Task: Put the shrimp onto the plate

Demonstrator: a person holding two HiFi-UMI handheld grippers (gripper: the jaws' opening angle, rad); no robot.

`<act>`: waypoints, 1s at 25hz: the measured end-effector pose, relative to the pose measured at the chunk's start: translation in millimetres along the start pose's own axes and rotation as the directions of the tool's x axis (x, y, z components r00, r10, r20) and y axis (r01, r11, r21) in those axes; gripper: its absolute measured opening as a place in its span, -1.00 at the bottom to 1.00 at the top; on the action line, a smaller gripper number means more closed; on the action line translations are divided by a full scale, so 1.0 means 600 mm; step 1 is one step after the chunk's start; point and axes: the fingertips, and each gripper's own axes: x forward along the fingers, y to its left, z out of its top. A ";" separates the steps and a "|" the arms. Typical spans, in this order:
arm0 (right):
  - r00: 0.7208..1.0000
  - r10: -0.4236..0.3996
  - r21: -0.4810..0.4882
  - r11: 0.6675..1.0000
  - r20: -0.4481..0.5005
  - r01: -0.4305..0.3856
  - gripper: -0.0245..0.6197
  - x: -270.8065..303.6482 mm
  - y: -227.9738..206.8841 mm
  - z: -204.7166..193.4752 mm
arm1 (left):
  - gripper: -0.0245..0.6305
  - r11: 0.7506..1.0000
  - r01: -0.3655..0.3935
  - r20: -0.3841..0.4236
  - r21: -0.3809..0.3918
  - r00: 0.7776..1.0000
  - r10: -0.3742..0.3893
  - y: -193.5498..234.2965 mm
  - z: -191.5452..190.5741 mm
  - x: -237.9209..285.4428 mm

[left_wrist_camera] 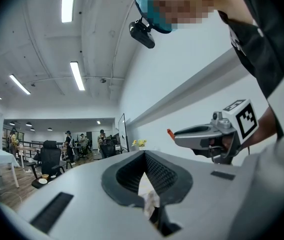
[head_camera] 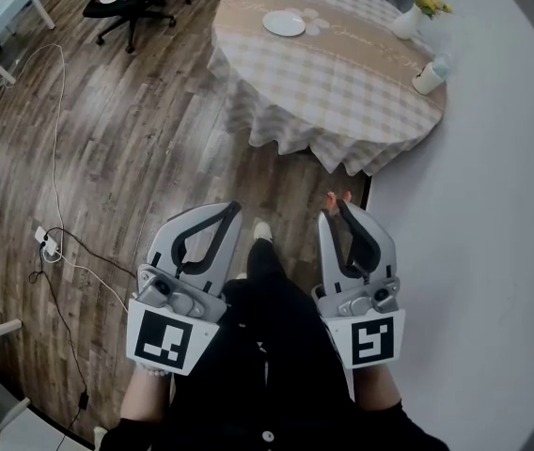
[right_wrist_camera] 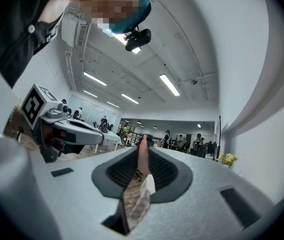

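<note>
**Shrimp held well short of the plate**

A round table [head_camera: 342, 92] in a checked cloth stands on the wood floor [head_camera: 107, 158], with a white plate [head_camera: 284, 23] on it. The left gripper [head_camera: 232, 209] is closed on nothing. The right gripper [head_camera: 335, 210] pinches the pink shrimp [right_wrist_camera: 143, 156] (one end pokes past the tips), well apart from the plate.

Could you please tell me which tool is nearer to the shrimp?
Right. The right tool is shut on the shrimp, pinched at its tips; the left tool is off to the shrimp's left, not touching it.
</note>
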 end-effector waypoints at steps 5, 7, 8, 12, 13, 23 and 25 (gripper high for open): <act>1.000 0.021 0.006 1.000 0.004 -0.021 -0.75 0.031 -0.021 -0.010 | -0.93 1.000 -0.016 -0.007 0.008 1.000 0.016 0.018 -0.005 0.030; 0.999 0.034 0.008 0.999 0.007 -0.034 -0.75 0.046 -0.029 -0.014 | -0.93 1.000 -0.024 -0.013 0.007 1.000 0.024 0.026 -0.008 0.043; 0.999 0.041 0.009 0.999 0.008 -0.041 -0.76 0.053 -0.033 -0.017 | -0.93 1.000 -0.028 -0.016 0.007 0.999 0.028 0.030 -0.010 0.049; 0.997 0.072 0.014 0.997 0.011 -0.072 -0.76 0.080 -0.051 -0.025 | -0.93 0.999 -0.050 -0.017 0.004 0.999 0.050 0.049 -0.013 0.077; 0.997 0.079 0.015 0.997 0.016 -0.079 -0.76 0.087 -0.056 -0.026 | -0.93 0.998 -0.057 -0.017 0.001 0.998 0.057 0.053 -0.014 0.086; 0.990 0.135 0.011 0.991 0.039 -0.135 -0.76 0.151 -0.119 -0.038 | -0.93 0.995 -0.100 -0.035 0.006 0.994 0.100 0.084 -0.013 0.165; 0.989 0.139 0.007 0.990 0.045 -0.139 -0.76 0.162 -0.135 -0.040 | -0.93 0.994 -0.109 -0.036 0.010 0.993 0.110 0.091 -0.011 0.182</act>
